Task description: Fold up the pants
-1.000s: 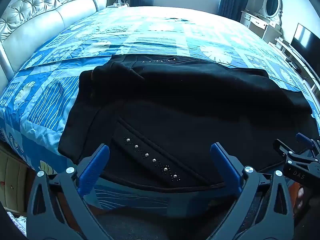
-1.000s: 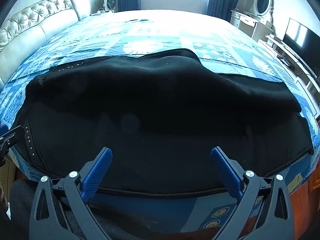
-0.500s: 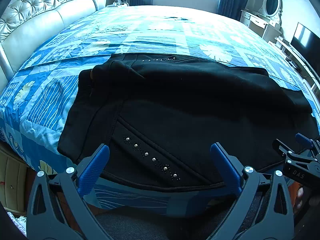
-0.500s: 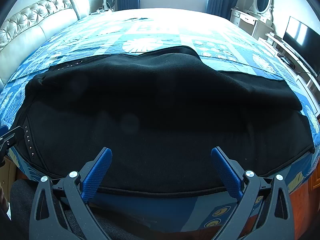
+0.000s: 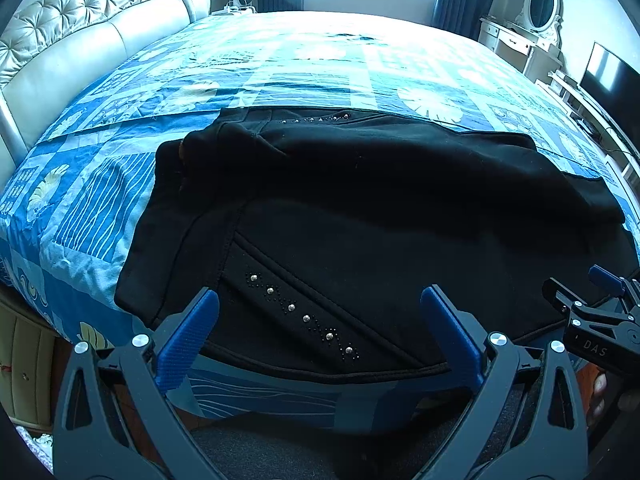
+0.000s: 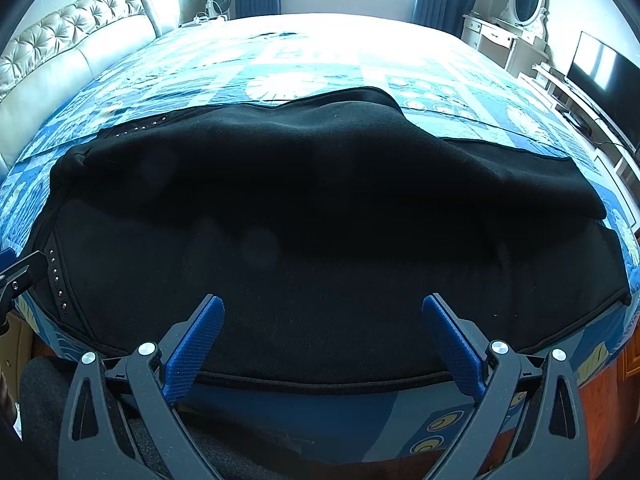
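Two claws hang over the near edge of a bed (image 5: 312, 64), both spread wide and gripping nothing. The left claw (image 5: 320, 316) has its blue fingers (image 5: 188, 336) parted over the waist end of the black pants (image 5: 360, 208), without touching the cloth as far as the view shows. The right claw (image 6: 322, 334) is spread just as wide above the near hem of the pants (image 6: 320, 208), its blue fingers (image 6: 450, 346) clear of the fabric.

The pants lie crosswise on the blue patterned bedspread (image 6: 312, 60), filling the near half of the bed. A diagonal row of metal studs (image 5: 300, 312) runs along a seam near 6 o'clock in the left view (the same studs show at about 9 o'clock in the right view (image 6: 56, 276)). A second line of studs (image 5: 316, 119) sits on the far edge at about 12 o'clock. One layer is folded over the other, its raised ridge running from 9 to 3 o'clock.

A tufted headboard (image 5: 80, 52) stands at 10 o'clock, a mirrored dresser (image 6: 516, 12) at 1 o'clock, a television (image 6: 600, 76) at 2 o'clock.
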Demonstrator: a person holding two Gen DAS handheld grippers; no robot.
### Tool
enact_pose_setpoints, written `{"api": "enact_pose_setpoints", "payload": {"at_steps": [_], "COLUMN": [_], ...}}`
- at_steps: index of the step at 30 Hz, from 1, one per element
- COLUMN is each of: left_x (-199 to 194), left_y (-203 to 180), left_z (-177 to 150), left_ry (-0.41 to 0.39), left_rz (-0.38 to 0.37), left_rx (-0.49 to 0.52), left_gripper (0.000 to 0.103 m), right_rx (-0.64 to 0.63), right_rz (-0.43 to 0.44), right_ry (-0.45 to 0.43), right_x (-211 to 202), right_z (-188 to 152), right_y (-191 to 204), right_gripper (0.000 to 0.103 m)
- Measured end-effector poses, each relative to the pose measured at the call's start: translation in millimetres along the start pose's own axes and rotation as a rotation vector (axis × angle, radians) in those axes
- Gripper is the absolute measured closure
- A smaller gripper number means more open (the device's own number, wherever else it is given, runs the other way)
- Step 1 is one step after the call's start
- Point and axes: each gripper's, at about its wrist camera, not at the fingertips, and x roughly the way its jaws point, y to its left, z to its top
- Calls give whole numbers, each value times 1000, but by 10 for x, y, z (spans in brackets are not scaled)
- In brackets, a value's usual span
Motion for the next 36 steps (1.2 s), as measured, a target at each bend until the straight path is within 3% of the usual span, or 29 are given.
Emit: {"api": "enact_pose_setpoints", "payload": {"at_steps": [36], "left_x": [8], "left_y": [-24], "left_z": [-32], "left_ry": [0], "left_rz": [2], "left_rx": [8], "left_gripper": [2], "right_rx": [-6], "right_rz": [4], "right_ry": [9], "right_x": [32], "right_z": [-23], "right_y": [31], "right_gripper": [4]}}
